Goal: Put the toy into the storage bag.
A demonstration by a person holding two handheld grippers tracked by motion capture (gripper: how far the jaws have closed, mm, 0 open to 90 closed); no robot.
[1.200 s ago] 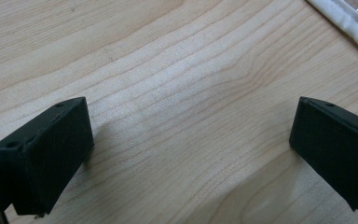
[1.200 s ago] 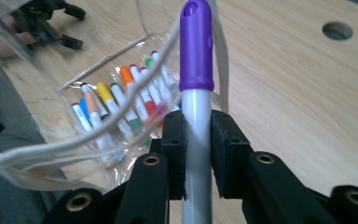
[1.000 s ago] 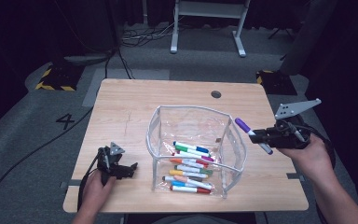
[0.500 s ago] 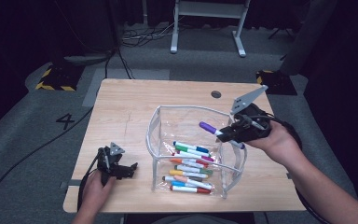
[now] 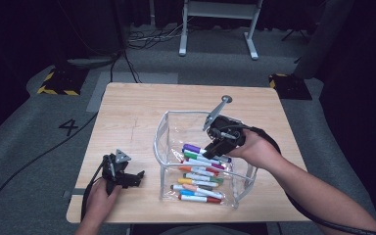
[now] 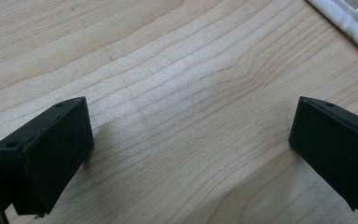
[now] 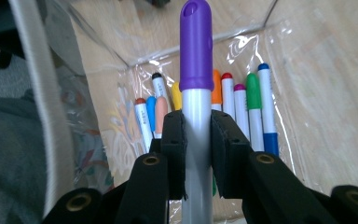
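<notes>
Purple marker (image 7: pixel 196 56) nearly in the pouch (image 5: pixel 162 128).

Right claw (image 5: pixel 219 147) clenched on the marker's grey barrel, tilted down over the pouch, cap above the markers already inside (image 5: pixel 198 183). Left to do, probably: lower and release. Left claw (image 6: pixel 191 154) released, jaws wide, resting on the surface (image 5: pixel 132 107) beside the pouch.

Purple-capped grey marker (image 7: pixel 196 93) — clamped mid-barrel, over the markers (image 5: pixel 198 178) in the clear pouch (image 5: pixel 162 128)
</notes>
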